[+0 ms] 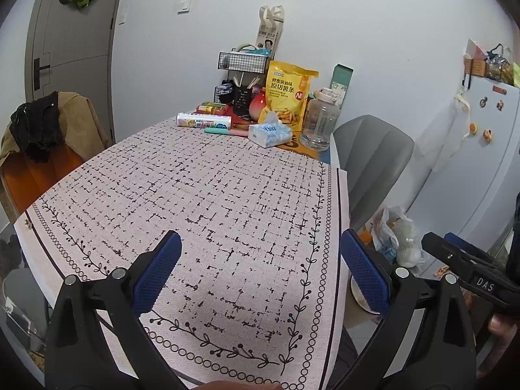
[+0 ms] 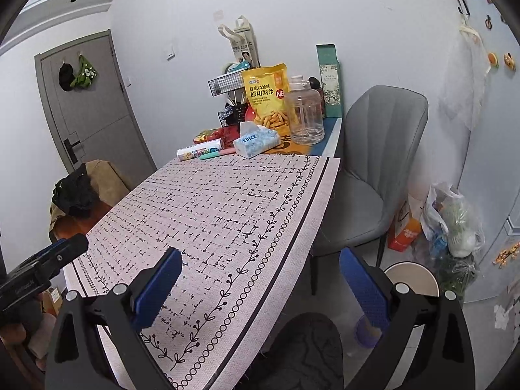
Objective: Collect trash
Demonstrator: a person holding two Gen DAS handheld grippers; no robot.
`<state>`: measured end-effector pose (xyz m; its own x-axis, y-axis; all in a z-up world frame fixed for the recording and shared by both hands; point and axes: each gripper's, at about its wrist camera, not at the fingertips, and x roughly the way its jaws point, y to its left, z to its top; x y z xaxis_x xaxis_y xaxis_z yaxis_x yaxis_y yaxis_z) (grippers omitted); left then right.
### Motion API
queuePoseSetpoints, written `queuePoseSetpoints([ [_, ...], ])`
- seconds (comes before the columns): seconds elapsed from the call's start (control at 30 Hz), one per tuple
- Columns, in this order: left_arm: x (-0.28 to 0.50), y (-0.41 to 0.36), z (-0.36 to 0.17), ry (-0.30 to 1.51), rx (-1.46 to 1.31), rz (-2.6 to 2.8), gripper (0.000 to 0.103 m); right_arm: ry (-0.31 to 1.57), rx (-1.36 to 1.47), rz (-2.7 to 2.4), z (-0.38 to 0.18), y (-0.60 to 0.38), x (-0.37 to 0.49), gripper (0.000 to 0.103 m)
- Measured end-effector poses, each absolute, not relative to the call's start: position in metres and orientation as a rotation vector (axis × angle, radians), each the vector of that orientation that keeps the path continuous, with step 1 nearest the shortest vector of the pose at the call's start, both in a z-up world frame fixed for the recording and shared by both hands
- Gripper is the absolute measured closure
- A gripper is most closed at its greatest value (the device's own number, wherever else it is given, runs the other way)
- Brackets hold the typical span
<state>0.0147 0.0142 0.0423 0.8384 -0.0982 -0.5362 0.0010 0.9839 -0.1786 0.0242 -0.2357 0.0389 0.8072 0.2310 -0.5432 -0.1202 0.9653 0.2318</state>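
Hovering above the patterned tablecloth (image 1: 211,201), the left gripper (image 1: 260,273) and the right gripper (image 2: 260,286) both stand wide apart, holding nothing. A tissue pack (image 1: 269,133) lies at the far end, and the bags (image 2: 451,224) on the floor are perhaps trash.

White walls (image 2: 357,16) enclose the room, with a grey door (image 2: 94,104) in the far left corner and a light switch (image 1: 186,4) beside it. A grey upholstered chair (image 2: 380,162) stands at the right of the worktop (image 1: 208,201), which carries a patterned pink cloth. A white fridge (image 1: 484,169) with magnets stands further right.
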Motion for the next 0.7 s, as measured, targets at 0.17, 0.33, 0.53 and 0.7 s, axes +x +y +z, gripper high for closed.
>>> queuePoseSetpoints([
  [0.17, 0.018, 0.01, 0.04, 0.572, -0.171, -0.062, 0.006, 0.607, 0.195, 0.194, 0.032, -0.238, 0.028, 0.008],
  [0.33, 0.018, 0.008, 0.038, 0.573, -0.17, -0.061, 0.006, 0.613, 0.195, 0.191, 0.027, -0.24, 0.033, 0.008],
  [0.53, 0.02, 0.007, 0.035, 0.577, -0.173, -0.057, 0.006, 0.618, 0.213, 0.179, 0.02, -0.245, 0.037, 0.008],
  [0.7, 0.022, 0.006, 0.033, 0.582, -0.172, -0.062, 0.006, 0.623, 0.218, 0.177, 0.017, -0.247, 0.037, 0.008],
])
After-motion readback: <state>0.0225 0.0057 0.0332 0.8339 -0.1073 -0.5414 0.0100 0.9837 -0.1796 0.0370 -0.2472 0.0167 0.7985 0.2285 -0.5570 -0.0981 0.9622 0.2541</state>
